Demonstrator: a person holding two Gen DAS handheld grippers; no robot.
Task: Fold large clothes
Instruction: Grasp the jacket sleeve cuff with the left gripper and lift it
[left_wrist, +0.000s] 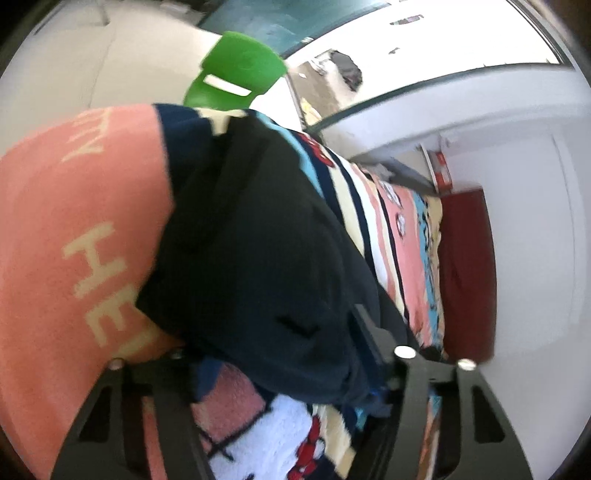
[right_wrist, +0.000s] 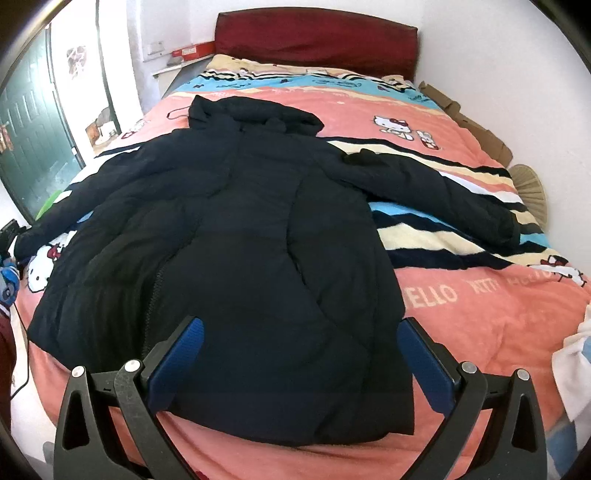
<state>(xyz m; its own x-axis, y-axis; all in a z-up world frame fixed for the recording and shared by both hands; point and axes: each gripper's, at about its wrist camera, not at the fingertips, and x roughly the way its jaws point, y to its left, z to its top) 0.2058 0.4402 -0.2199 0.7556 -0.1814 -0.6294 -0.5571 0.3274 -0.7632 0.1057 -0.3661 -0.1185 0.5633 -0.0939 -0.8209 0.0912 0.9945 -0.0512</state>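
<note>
Navy padded jacket (right_wrist: 236, 258) lies unfolded on bed (right_wrist: 480, 332); left fingers (left_wrist: 288, 373) pinch sleeve at nine o'clock, right fingers (right_wrist: 301, 354) spread wide, empty.

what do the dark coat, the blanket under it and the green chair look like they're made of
Dark coat: looks like padded synthetic shell, matt navy-black; puffy quilted panels and soft creases.
Blanket: looks like plush fleece, printed; fuzzy nap, soft-edged stripes and lettering.
Green chair: probably moulded plastic, smooth with slight sheen; even colour, cut-out slot. The view is blurred.
</note>
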